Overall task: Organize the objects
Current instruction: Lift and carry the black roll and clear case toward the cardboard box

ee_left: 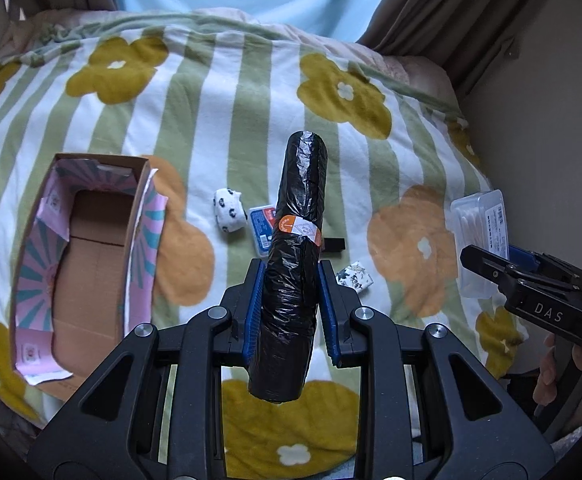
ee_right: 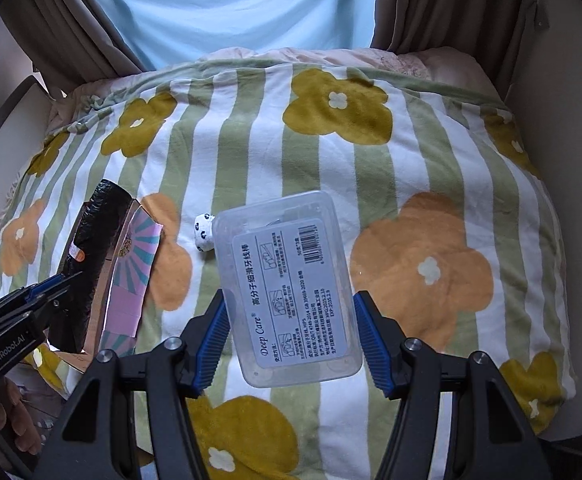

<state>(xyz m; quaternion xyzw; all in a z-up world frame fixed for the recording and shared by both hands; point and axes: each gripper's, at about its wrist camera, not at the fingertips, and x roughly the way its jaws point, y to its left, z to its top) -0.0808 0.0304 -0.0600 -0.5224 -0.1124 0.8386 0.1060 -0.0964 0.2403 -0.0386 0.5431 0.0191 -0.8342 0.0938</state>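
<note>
My left gripper (ee_left: 289, 276) is shut on a black roll of plastic bags (ee_left: 297, 248) with an orange and white sticker, held above the bed. My right gripper (ee_right: 289, 308) is shut on a clear plastic box of floss picks (ee_right: 287, 288) and holds it above the blanket. An open cardboard box (ee_left: 87, 264) with pink patterned flaps lies at the left; it also shows in the right wrist view (ee_right: 131, 276). On the blanket lie a rolled white sock with black spots (ee_left: 230, 210), a blue and red small box (ee_left: 262, 226), a black small object (ee_left: 334, 245) and a floral packet (ee_left: 354, 276).
A striped blanket with big flowers (ee_right: 371, 152) covers the bed. Brown curtains (ee_right: 431, 4) and a pale blue sheet hang behind. A wall runs along the right edge of the bed. The right gripper shows at the right of the left wrist view (ee_left: 503, 256).
</note>
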